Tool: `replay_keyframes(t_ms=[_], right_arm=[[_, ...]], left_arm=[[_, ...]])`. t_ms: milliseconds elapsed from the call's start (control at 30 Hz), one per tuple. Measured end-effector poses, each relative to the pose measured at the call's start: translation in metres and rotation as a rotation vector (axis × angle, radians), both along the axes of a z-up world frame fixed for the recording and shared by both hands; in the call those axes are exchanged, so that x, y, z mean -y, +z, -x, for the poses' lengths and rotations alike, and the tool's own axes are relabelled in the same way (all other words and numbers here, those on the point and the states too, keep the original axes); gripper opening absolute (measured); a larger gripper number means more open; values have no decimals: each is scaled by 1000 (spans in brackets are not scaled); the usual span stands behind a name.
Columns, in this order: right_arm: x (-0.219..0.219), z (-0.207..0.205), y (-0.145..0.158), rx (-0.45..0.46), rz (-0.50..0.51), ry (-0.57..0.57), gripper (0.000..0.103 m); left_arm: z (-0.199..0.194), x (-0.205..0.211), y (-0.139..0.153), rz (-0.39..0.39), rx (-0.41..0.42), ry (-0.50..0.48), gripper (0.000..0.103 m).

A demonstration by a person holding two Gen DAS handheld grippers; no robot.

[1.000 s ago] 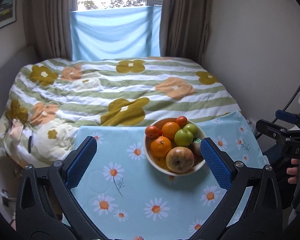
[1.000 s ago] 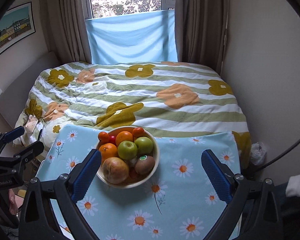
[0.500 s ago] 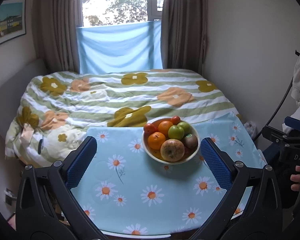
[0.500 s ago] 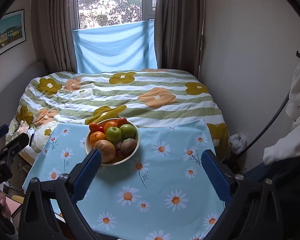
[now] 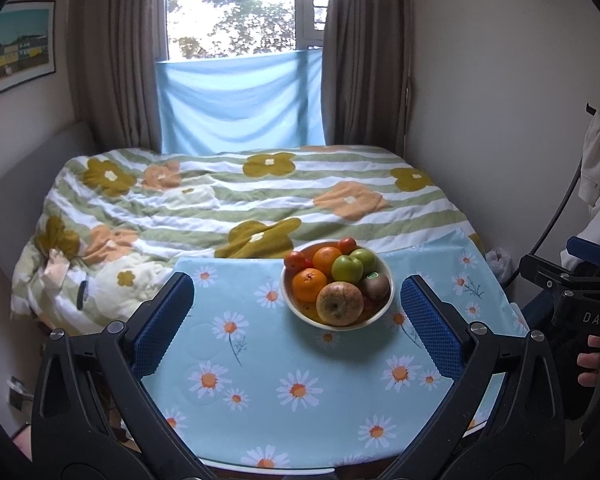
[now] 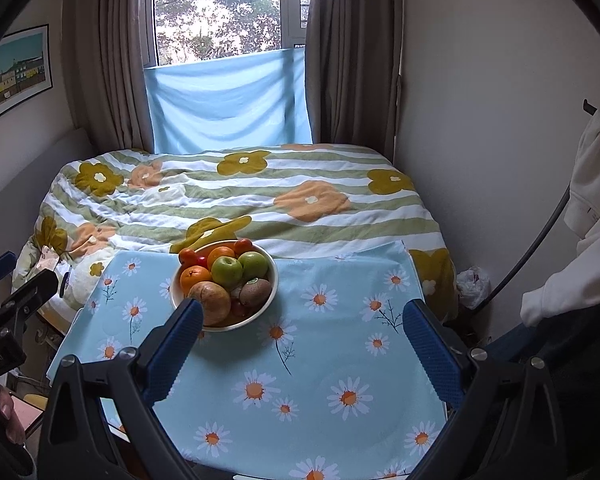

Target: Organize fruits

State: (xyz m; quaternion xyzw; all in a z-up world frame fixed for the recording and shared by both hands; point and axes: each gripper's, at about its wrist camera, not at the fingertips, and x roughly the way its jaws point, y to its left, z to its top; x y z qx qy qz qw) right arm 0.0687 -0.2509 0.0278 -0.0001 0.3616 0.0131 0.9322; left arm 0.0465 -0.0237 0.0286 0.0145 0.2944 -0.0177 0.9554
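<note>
A white bowl of fruit stands on the daisy-print table. It holds a brownish apple, oranges, green apples, a kiwi and small red fruits. My left gripper is open and empty, held back above the table's near side. My right gripper is open and empty; the bowl sits just ahead of its left finger. Each gripper shows at the edge of the other's view.
A bed with a flowered striped quilt lies right behind the table. A wall is on the right, with white clothing hanging. A window with brown curtains and blue cloth is at the back.
Both grippers have pulled back and risen from the bowl, so it looks smaller and farther. In the right wrist view the bowl has shifted toward the left finger.
</note>
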Motion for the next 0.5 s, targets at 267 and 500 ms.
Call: replay_keyframes(t_ms=[267, 500], right_arm=[[2, -2, 0, 0, -2, -1, 99], [2, -2, 0, 1, -2, -2, 99]], left_arm=[[-1, 0, 1, 3, 1, 1, 103], [-3, 2, 3, 7, 0, 1, 103]])
